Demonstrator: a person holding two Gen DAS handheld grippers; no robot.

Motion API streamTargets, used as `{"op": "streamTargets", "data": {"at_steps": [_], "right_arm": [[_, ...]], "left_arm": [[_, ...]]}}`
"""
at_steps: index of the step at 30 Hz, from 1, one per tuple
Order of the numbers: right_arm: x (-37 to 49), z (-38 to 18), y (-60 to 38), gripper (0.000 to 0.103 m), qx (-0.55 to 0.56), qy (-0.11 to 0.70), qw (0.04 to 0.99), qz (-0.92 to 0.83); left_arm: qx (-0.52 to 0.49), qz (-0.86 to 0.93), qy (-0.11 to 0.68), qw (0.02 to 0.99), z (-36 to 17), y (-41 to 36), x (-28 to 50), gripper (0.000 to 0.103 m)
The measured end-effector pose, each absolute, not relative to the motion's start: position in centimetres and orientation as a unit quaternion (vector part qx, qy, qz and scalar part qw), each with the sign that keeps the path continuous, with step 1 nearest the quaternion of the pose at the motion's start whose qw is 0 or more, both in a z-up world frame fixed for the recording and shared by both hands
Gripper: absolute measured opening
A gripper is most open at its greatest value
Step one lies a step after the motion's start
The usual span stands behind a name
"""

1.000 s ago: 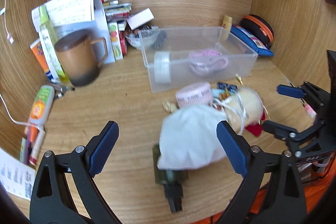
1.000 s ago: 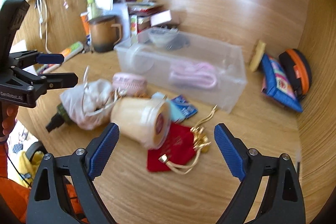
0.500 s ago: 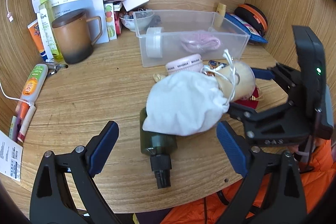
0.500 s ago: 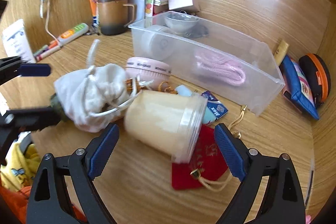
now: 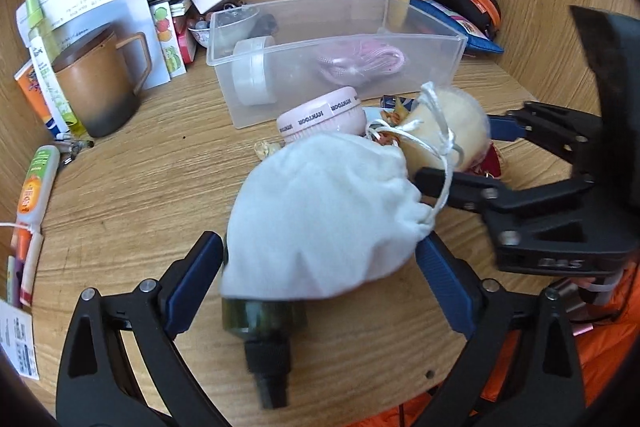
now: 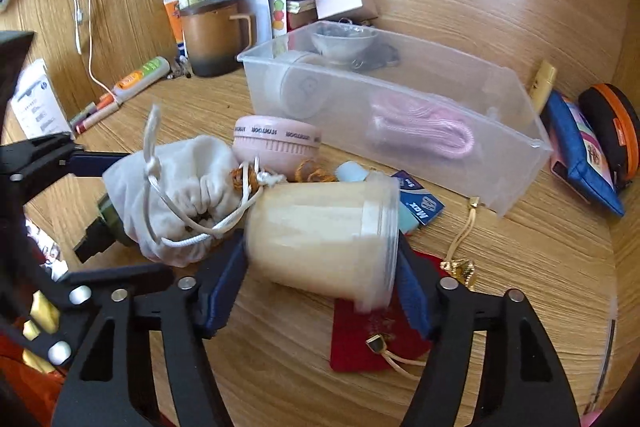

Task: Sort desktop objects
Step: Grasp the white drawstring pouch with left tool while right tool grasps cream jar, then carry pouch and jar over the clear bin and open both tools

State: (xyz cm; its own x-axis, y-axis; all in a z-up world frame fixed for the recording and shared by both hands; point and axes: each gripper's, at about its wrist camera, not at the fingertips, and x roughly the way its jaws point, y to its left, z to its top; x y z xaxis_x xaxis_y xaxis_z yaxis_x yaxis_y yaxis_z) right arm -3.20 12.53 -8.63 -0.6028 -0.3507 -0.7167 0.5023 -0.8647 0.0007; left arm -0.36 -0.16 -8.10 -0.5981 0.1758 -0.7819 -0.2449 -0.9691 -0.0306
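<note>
A white drawstring pouch (image 5: pixel 328 215) lies on the desk over a dark green bottle (image 5: pixel 264 331). My left gripper (image 5: pixel 320 283) is open with its blue pads on either side of the pouch. A cream plastic jar (image 6: pixel 324 235) lies on its side beside the pouch (image 6: pixel 176 195). My right gripper (image 6: pixel 316 291) has its pads against both ends of the jar, closing on it. A clear plastic bin (image 6: pixel 400 107) holds a pink cord (image 6: pixel 424 131) and a white round case (image 5: pixel 252 71). A pink round case (image 6: pixel 276 143) lies in front of the bin.
A red pouch with gold cord (image 6: pixel 376 335) lies under the jar. A brown mug (image 5: pixel 100 83), books and a paper stand at the back left. Pens and a tube (image 5: pixel 36 183) lie at the left. Blue and orange cases (image 6: pixel 592 143) sit at the right wall.
Both grippers have moved forward and down. The left now straddles the white pouch; the right has narrowed around the cream jar.
</note>
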Motion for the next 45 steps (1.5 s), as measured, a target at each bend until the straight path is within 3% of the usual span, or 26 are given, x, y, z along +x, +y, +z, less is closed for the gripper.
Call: {"op": "streamTargets", "data": {"at_steps": [19,21,25,32,45], "right_arm": [[-1.8,-6.5,16.7,0.062,0.362,0.085,0.221,-0.901],[-1.7,-6.2,17.4,0.062,0.359,0.080,0.217,-0.904],[-1.8,-5.9,18.5,0.062,0.358,0.070,0.208,-0.908],[-2.6,-5.8,19.9,0.062,0.362,0.044,0.203,-0.909],[-3.5,-4.5,20.9,0.062,0.351,0.028,0.202,-0.914]], "left_arm": [[-0.441,0.887,0.051,0.126,-9.8,2.3,-3.9,0.099],[-0.437,0.889,0.046,0.125,-9.8,2.2,-4.0,0.096],[-0.433,0.892,0.022,0.128,-9.6,1.5,-4.2,0.081],[-0.422,0.896,-0.015,0.133,-9.2,-0.1,-4.0,0.067],[-0.399,0.906,-0.048,0.136,-7.3,-1.7,-3.0,0.059]]}}
